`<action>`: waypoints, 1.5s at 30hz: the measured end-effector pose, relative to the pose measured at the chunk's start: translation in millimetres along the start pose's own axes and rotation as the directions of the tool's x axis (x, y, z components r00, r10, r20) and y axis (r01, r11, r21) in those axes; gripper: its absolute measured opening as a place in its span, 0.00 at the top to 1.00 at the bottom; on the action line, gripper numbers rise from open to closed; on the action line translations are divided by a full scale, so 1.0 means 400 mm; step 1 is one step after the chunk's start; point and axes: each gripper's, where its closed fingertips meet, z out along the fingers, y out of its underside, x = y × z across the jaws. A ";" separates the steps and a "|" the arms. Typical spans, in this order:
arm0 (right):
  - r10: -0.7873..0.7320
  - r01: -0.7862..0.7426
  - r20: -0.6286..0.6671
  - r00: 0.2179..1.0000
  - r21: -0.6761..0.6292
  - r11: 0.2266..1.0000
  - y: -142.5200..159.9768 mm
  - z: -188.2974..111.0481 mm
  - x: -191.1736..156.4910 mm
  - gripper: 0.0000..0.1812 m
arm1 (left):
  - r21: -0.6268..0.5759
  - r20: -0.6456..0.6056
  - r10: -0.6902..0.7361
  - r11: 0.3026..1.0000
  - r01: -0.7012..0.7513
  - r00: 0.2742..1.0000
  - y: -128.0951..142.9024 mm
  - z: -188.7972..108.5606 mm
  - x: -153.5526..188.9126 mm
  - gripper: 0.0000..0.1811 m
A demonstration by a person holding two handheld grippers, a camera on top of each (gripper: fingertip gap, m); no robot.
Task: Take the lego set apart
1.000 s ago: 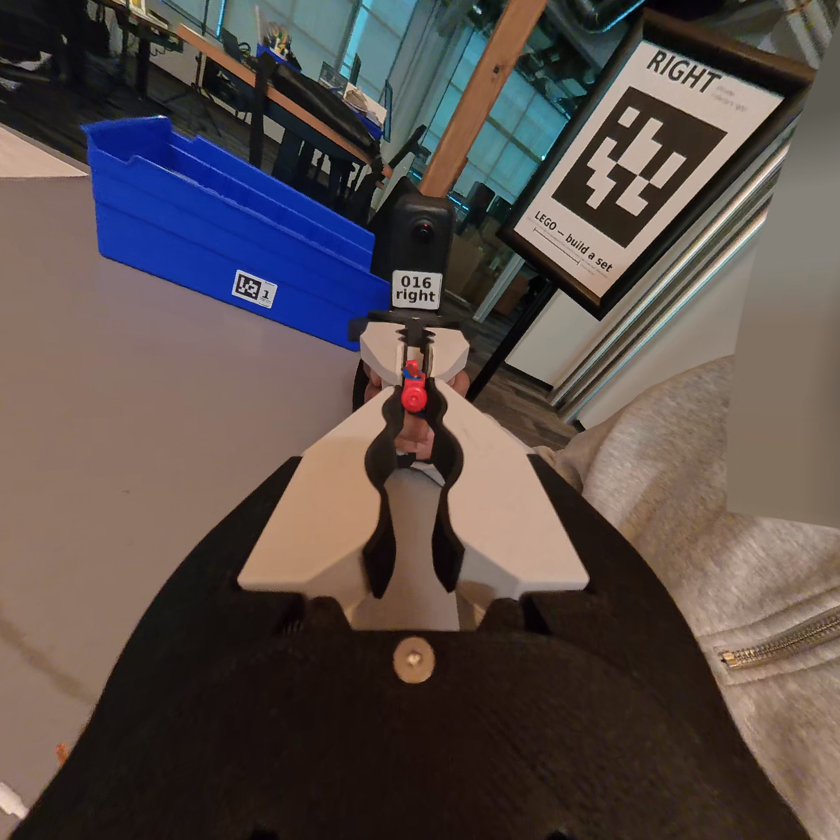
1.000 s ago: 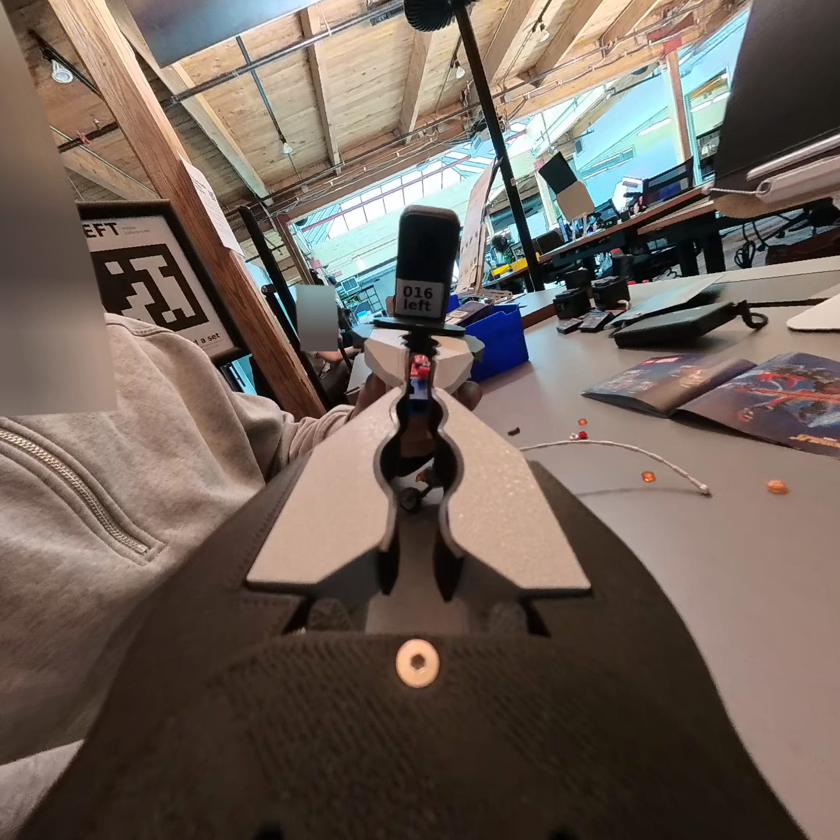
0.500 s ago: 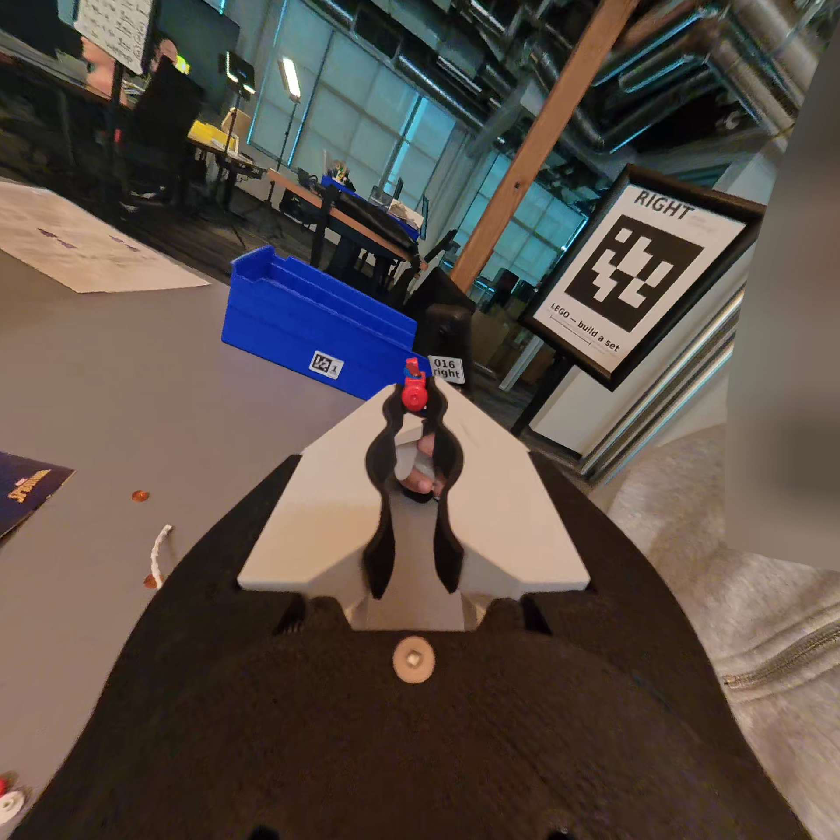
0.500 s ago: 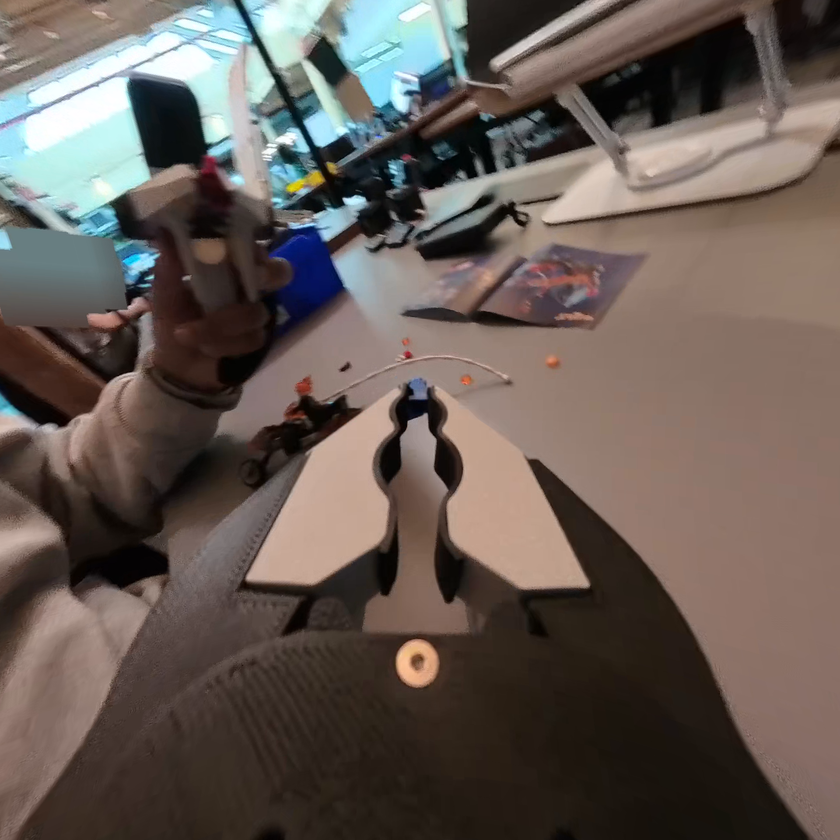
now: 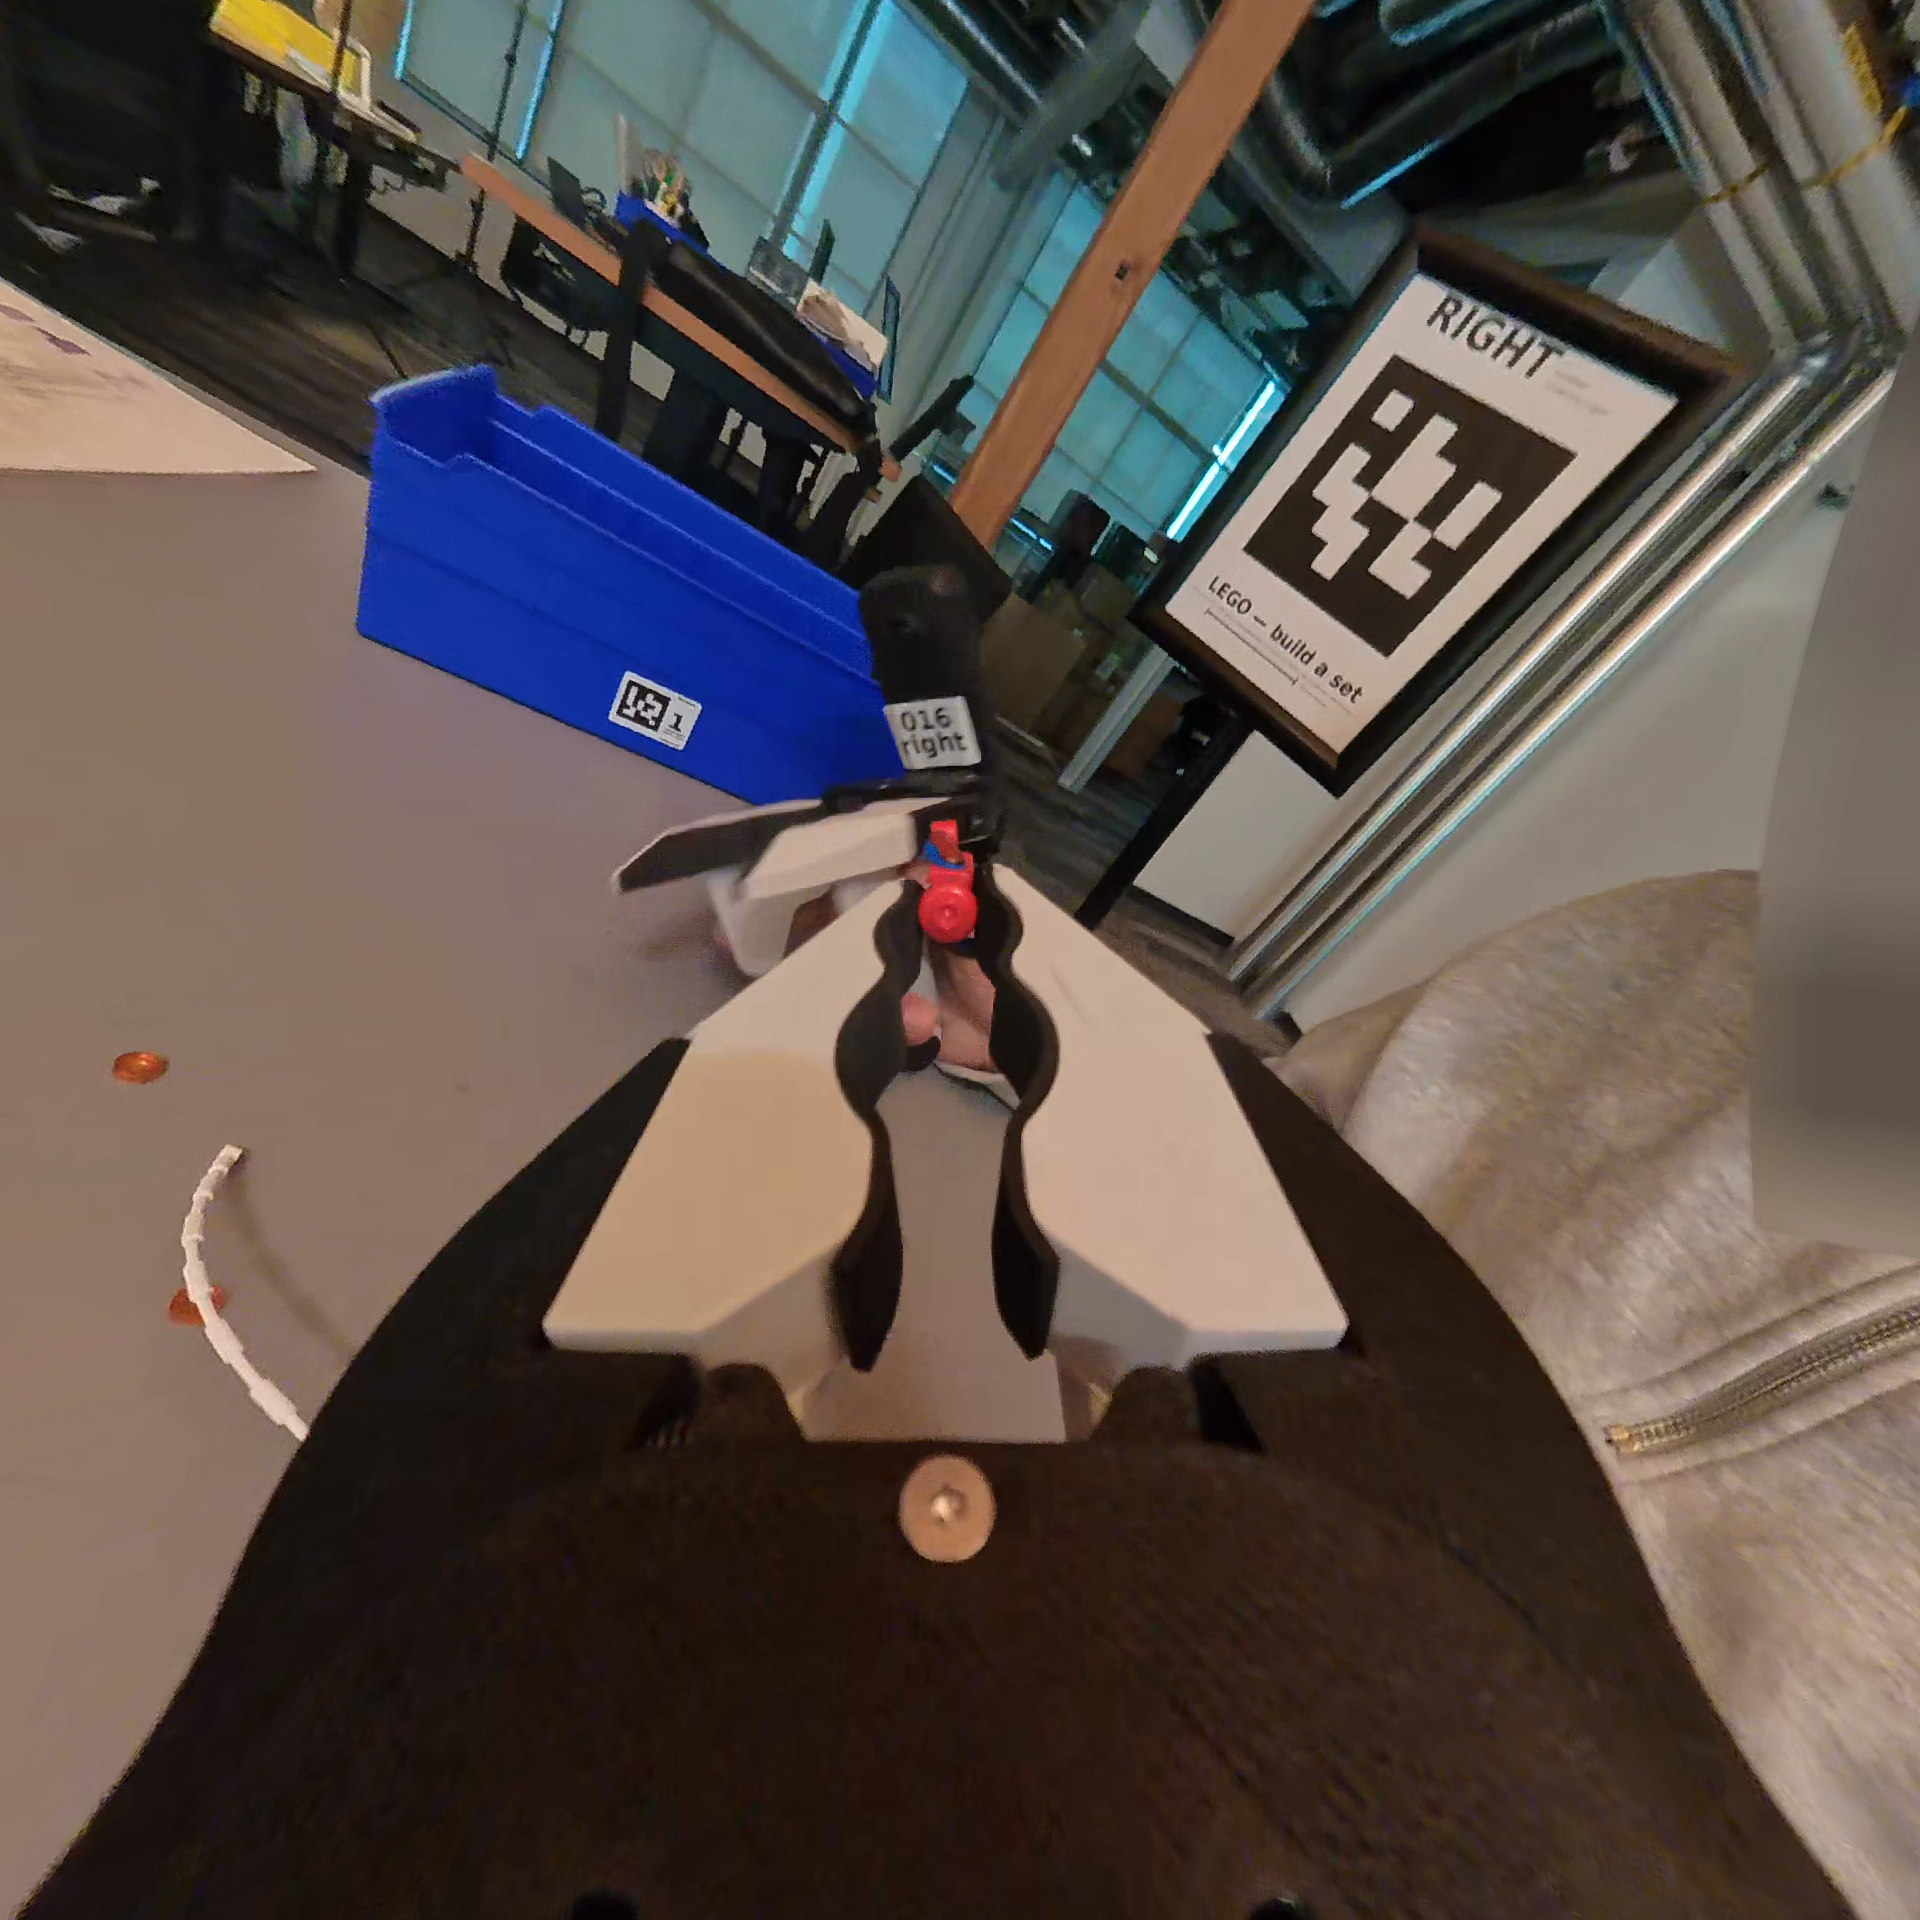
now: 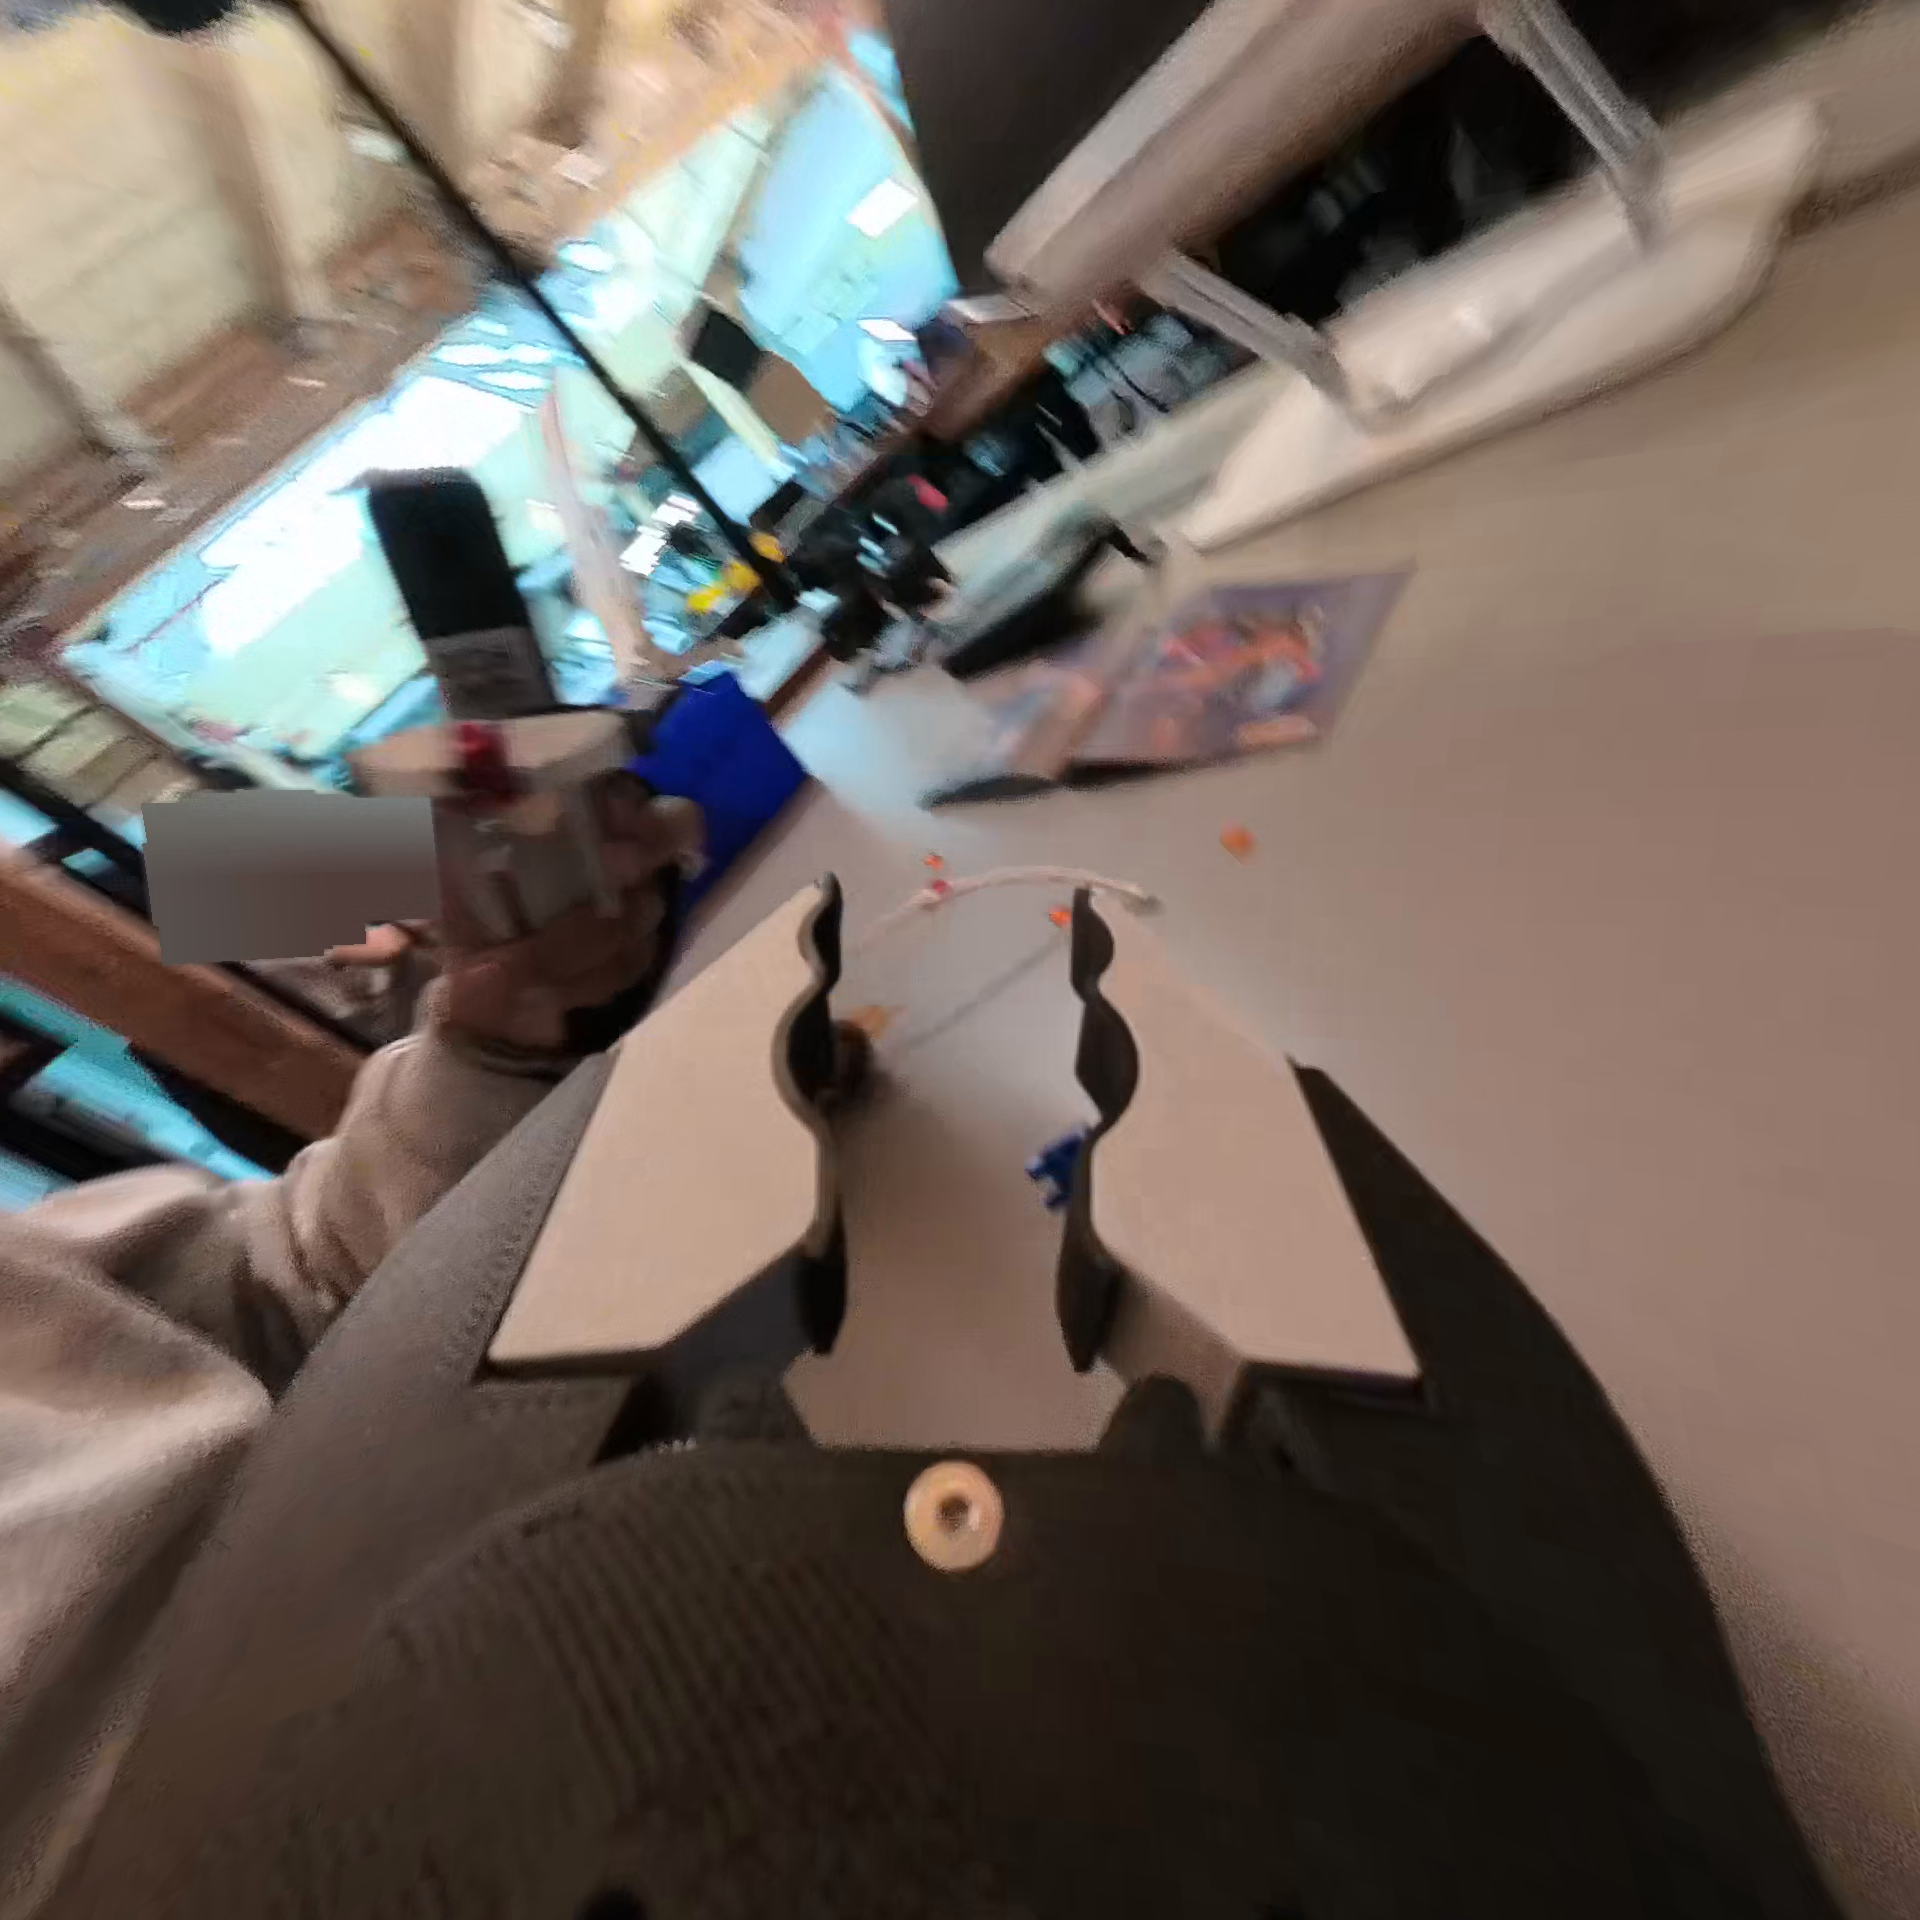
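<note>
A grey desk point(image 5: 260, 883) is seen in both views, with a blue bin point(image 5: 582, 582) set toward its far edge and an open booklet point(image 6: 1195, 675) laid farther along it. A framed marker sign point(image 5: 1423, 509) is stood beyond the desk's edge, and a grey zipped sleeve point(image 5: 1621, 1195) is cut off at the right of the left wrist view.

The left gripper point(image 5: 948, 914) is held raised above the desk, its jaws closed almost fully on a small red lego piece point(image 5: 945, 906) pinched at the very fingertips. In the blurred right wrist view the same gripper point(image 6: 488, 769) is seen gripped in a hand point(image 6: 561, 966), with the red piece only a smear at its tip.

The right gripper point(image 6: 951, 914) is tilted down toward the desk, its jaws spread wide and nothing held between them. A small blue lego piece point(image 6: 1055, 1164) is seen just beside the inner face of one finger; whether it lies on the desk cannot be told through the blur. A white cord point(image 5: 223, 1299) and small orange studs point(image 5: 140, 1067) are scattered on the desk beyond the fingertips. A dark part behind the other finger cannot be made out.
</note>
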 end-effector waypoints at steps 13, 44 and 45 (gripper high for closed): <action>-0.185 0.199 0.489 0.852 0.024 0.980 0.048 -0.015 -0.254 0.85 | -0.312 0.051 0.291 0.913 -0.262 0.955 0.140 0.063 0.004 0.95; -0.264 0.297 0.498 0.826 0.012 0.955 0.069 -0.021 -0.267 0.98 | -0.333 -0.029 0.213 0.919 -0.210 0.977 0.162 0.066 0.039 0.95; -0.263 0.295 0.493 0.829 0.013 0.955 0.067 -0.021 -0.266 0.98 | -0.333 -0.026 0.205 0.921 -0.201 0.978 0.161 0.066 0.038 0.95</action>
